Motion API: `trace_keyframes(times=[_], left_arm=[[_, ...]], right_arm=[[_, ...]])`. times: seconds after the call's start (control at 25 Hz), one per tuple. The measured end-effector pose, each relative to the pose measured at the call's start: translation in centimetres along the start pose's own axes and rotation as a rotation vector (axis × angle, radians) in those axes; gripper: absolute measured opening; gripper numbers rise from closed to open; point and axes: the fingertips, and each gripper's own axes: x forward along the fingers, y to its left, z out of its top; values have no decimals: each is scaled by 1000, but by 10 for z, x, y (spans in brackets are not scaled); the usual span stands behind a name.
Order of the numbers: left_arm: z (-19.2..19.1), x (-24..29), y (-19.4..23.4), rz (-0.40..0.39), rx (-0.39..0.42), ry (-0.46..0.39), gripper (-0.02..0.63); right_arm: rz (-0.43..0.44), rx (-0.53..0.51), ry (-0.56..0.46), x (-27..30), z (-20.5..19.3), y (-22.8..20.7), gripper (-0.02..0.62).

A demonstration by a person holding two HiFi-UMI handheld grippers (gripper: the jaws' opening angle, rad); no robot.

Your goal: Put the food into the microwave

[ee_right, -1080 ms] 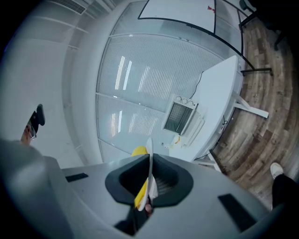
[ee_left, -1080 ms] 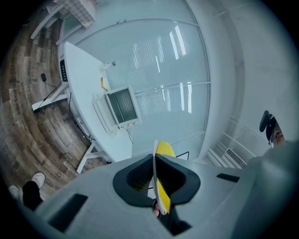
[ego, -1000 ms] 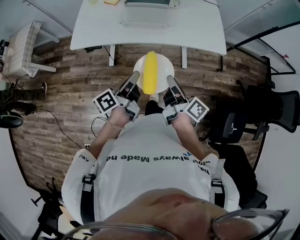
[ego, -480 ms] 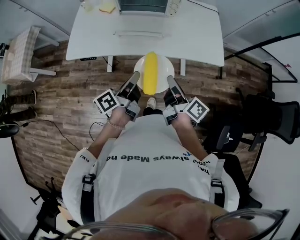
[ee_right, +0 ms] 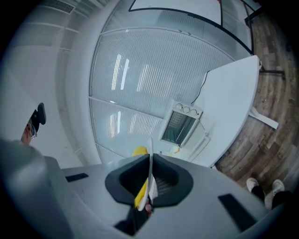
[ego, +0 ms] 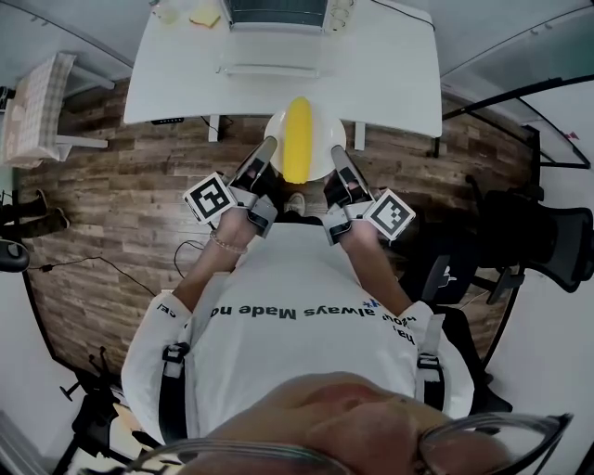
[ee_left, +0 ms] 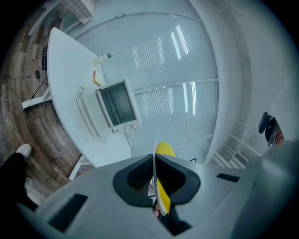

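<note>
- At the head view's centre, the left tongs [ego: 267,148] and right tongs [ego: 336,156] each grip an opposite edge of a white plate [ego: 322,156], held level in front of the person.
- Long yellow food [ego: 297,139] lies along the middle of that plate.
- Change from one second ago: the white bench [ego: 371,74] sits lower in the frame, and the plate's far rim now overlaps the bench's near edge instead of hanging over bare wooden floor [ego: 130,186].
- More of the microwave [ego: 278,11] at the bench's far side is now visible. The grip on the plate is unchanged.
- Writing: the shirt [ego: 297,325] carries a line of print, upside down to the camera, of which "always Made" can be read. Each marker cube [ego: 209,199] shows only square patterns.
- Left gripper view: the jaws are clenched on the thin plate rim [ee_left: 154,156], seen edge-on, with the yellow food [ee_left: 163,150] just beyond. The microwave [ee_left: 117,105] stands on the bench ahead, a flat panel lying in front of it. No brand is legible.
- Right gripper view: the jaws are likewise clenched on the plate rim, with the food showing behind them. The microwave [ee_right: 180,126] is ahead, and shoes [ee_right: 264,186] show on the floor below.
</note>
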Motion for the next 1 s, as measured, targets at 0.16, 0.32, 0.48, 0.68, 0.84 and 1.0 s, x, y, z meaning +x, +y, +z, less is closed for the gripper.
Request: trace_keyframes(times=[0.16,0.32,0.48,0.68,0.84,1.0], left_arm=[[13,8,2,-6,-3,1,17],[25,17,6,-7,-3,0,17],[41,32,12,-7,-1,2,17],[74,53,19,-13,-5,3,17],[103,70,26,-7,-7,4,17],[137,86,34,-7,-6,7,17]], right_arm=[[-1,-6,-1,15,4,0,23],[2,-9,-5,30,10,-1,23],[1,-12,-3,50,18,-4,23],[-13,-14,-1,87,29,-7,23],[-17,-11,0,120,38,-8,23],[-11,-11,-4,159,45,-7,23]])
